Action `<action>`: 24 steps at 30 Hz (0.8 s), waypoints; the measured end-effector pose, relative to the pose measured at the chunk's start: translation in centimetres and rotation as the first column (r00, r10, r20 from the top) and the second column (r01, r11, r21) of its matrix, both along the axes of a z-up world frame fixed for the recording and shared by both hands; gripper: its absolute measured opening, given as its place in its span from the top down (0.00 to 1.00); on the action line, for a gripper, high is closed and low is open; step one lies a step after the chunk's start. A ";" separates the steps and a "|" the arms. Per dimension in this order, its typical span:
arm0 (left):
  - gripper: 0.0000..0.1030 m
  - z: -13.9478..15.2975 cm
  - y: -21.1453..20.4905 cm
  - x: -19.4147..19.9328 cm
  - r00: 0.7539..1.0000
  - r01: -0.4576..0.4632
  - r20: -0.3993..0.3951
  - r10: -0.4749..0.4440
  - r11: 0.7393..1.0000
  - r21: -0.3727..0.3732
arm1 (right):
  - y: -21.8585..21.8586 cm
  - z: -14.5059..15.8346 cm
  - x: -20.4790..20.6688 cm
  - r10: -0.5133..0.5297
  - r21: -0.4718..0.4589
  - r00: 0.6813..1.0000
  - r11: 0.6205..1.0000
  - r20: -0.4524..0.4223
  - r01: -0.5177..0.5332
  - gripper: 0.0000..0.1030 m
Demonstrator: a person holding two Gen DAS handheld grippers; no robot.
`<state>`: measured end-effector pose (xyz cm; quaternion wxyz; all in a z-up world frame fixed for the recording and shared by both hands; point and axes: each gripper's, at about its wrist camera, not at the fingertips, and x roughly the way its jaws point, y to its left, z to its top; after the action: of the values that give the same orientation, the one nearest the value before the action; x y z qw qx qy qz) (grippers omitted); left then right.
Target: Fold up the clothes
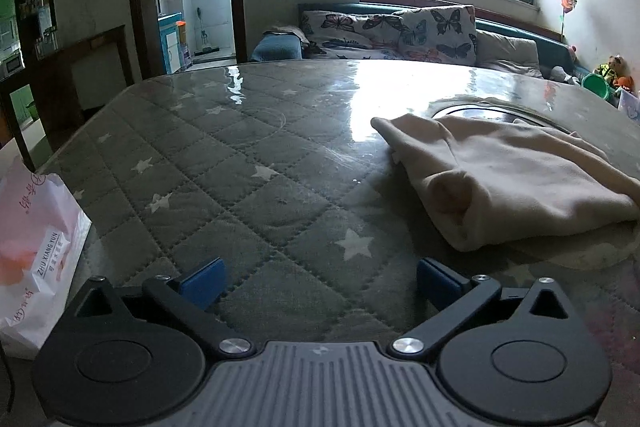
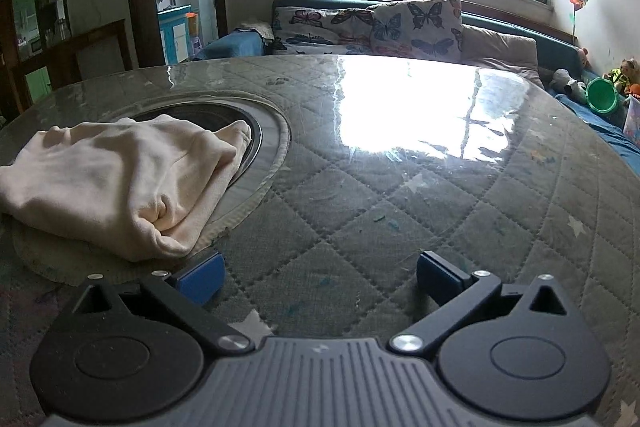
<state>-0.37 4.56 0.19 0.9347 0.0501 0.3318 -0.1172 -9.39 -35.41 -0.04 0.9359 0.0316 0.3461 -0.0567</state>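
The cream garment (image 1: pixel 508 179) is lying bunched in a loose folded heap on the quilted table cover (image 1: pixel 224 163), partly overlapping the round inset (image 2: pixel 256 131) at the table's middle. Judged from this lie, the fold is only roughly made; the bundle is bulging at its near corner and its edges are not lining up.

To do the step well, each gripper should be approaching the garment from its own side, taking a single outer edge or corner low against the cover, and drawing the cloth flat before laying it over. Gripping the thick rolled corner would likely be dragging the whole heap.

The left gripper (image 1: pixel 318 281) is standing with jaws spread wide, holding nothing, over bare cover to the left of the garment and clear of it. The right gripper (image 2: pixel 318 279) is likewise gaping wide and empty, to the right of the garment; its left blue pad (image 2: pixel 200 277) is sitting just beside the near corner, contact not being discernible.
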 end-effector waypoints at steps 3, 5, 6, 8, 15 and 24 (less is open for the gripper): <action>0.00 0.0 0.0 0.1 1.000 0.000 0.000 0.000 1.000 -0.002 | 0.0 -0.1 0.0 0.000 0.000 1.000 1.000 0.000 0.000 0.00; 0.00 -0.1 0.0 0.1 1.000 0.000 0.000 0.000 1.000 -0.002 | 0.0 -0.1 0.0 0.000 -0.002 1.000 1.000 -0.001 0.000 0.00; 0.00 -0.1 0.0 0.2 1.000 0.000 -0.001 0.000 1.000 -0.003 | 0.0 -0.1 0.0 0.000 -0.002 1.000 1.000 -0.001 0.000 0.00; 0.00 -0.1 0.0 0.2 1.000 0.000 -0.001 0.000 1.000 -0.004 | 0.0 -0.1 0.0 0.000 -0.001 1.000 1.000 -0.001 0.000 0.00; 0.00 -0.1 0.1 0.2 1.000 0.001 -0.001 -0.001 1.000 -0.005 | -0.1 -0.2 0.1 0.000 -0.003 1.000 1.000 -0.001 0.000 0.00; 0.00 -0.1 0.1 0.4 1.000 0.002 -0.001 -0.002 1.000 -0.006 | -0.2 -0.1 0.1 0.001 0.003 1.000 1.000 0.001 -0.001 0.00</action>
<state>0.00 4.68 0.08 0.9346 0.0477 0.3318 -0.1189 -9.29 -35.60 -0.16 0.9362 0.0329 0.3456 -0.0557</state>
